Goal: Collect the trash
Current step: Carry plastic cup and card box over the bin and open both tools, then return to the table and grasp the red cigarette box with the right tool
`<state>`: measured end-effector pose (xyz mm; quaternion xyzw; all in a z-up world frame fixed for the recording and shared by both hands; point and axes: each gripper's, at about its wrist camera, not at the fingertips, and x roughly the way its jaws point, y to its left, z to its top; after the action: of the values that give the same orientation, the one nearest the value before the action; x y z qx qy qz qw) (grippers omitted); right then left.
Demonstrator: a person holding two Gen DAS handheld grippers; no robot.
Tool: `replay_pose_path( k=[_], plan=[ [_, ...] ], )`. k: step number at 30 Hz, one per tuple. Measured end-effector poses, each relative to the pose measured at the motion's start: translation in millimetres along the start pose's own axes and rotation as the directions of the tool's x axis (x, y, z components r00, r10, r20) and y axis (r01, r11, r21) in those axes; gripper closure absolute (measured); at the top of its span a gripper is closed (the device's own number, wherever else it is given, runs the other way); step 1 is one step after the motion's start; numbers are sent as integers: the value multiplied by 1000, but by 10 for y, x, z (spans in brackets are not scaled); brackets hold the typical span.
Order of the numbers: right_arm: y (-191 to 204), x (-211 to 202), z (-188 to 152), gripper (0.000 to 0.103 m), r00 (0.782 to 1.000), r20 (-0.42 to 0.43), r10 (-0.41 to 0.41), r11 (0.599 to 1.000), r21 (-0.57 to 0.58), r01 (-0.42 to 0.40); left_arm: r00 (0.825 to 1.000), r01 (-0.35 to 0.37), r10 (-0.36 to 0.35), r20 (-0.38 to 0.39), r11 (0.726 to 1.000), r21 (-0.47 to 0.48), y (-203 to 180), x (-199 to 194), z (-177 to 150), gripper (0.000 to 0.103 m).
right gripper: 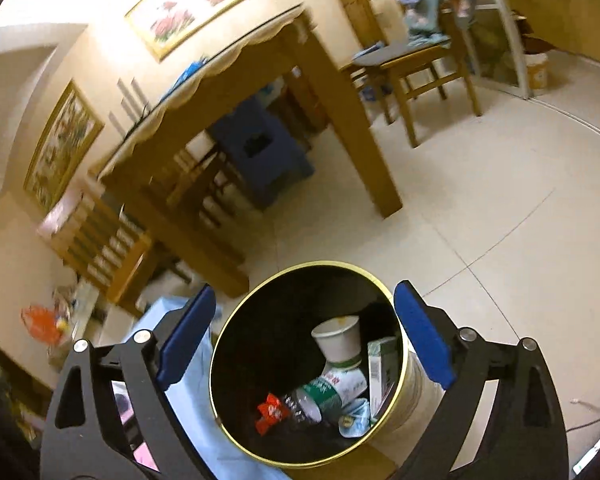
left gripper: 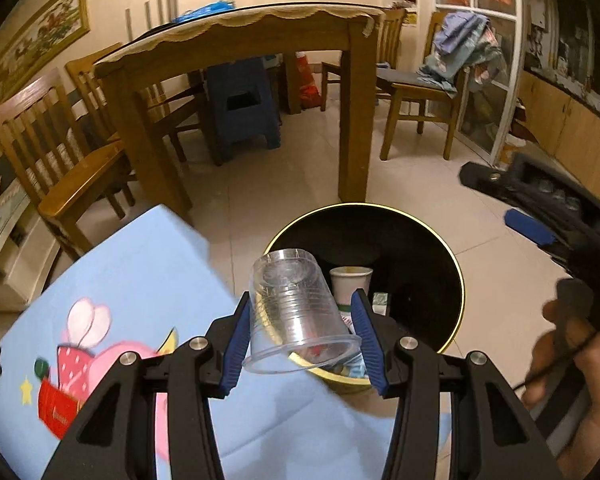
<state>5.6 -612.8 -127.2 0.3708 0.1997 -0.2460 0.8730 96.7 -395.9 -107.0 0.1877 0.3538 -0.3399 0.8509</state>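
**Clear cup over the bin, right tool empty**

Your left tool (left gripper: 302,334) has its blue pads closed abt halfway on a clear plastic cup (left gripper: 296,312), gripped by the sides, tilted, mouth toward the camera, base pointing away. The cup hangs above the near edge of the bin (left gripper: 458,276), a round black can w/ a gold rim standing on the floor.

Inside the bin: a white paper cup (right gripper: 340,338), a green-and-white carton (right gripper: 384,368) against the wall, a plastic bottle w/ green label (right gripper: 324,394), a red wrapper (right gripper: 272,412) and a crumpled pale wrapper (right gripper: 354,418).

Your right tool (right gripper: 306,338) is spread wide, nothing between the pads, poised over the bin so the rim shows between its fingers. In the left wrist view it enters from the right, your hand (left gripper: 580,364) on its grip.

Just left of the bin is the surface (left gripper: 140,280), covered w/ a light-blue cartoon-print cloth; a red item (left gripper: 56,410) lies on it, blurred.

Beyond: pale tiled floor (left gripper: 420,200), a wooden dining table (left gripper: 236,52) w/ scalloped cover, wooden chairs (left gripper: 60,168) around it, a blue plastic stool (left gripper: 246,108) underneath, clothes (left gripper: 460,52) piled on a far chair, framed pictures (left gripper: 36,44) on the wall.
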Motion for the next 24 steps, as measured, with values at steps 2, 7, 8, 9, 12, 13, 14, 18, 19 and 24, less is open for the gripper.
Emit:
replay_pose_path(
  k=[2,7,8,9,12,13,14,18,19,24],
  plan=[
    [-89,-54,37,12,1000,22,-5,999,35,5,1000,-24,24,2,1000,19,-81,105,86,51],
    [-206,-154,81,11,999,47,-22,997,72,18,999,-51,51,-1,997,52,-183,340,226,29],
    [-206,-156,81,11,999,48,-24,997,71,20,998,-55,55,3,997,55,-187,353,234,26],
    [-209,-157,80,11,999,46,-25,997,68,22,998,-56,56,4,997,55,-186,357,241,26],
    [-166,-130,64,10,999,33,-31,998,49,29,999,-53,53,9,997,50,-154,324,245,23],
    [-140,-116,53,9,999,26,-32,999,40,31,998,-57,56,13,997,47,-131,298,234,23],
    [-113,-99,47,9,999,21,-33,999,31,33,998,-57,56,15,997,43,-119,282,232,23],
    [50,-10,-10,9,999,-13,-35,999,-23,34,998,-63,63,15,998,18,29,166,150,19],
    [118,8,-37,9,999,-20,-33,998,-48,32,998,-68,68,15,998,7,95,114,104,17],
    [543,127,-200,9,994,-93,62,978,-194,-79,997,-72,74,22,996,-61,513,-250,-347,7]
  ],
)
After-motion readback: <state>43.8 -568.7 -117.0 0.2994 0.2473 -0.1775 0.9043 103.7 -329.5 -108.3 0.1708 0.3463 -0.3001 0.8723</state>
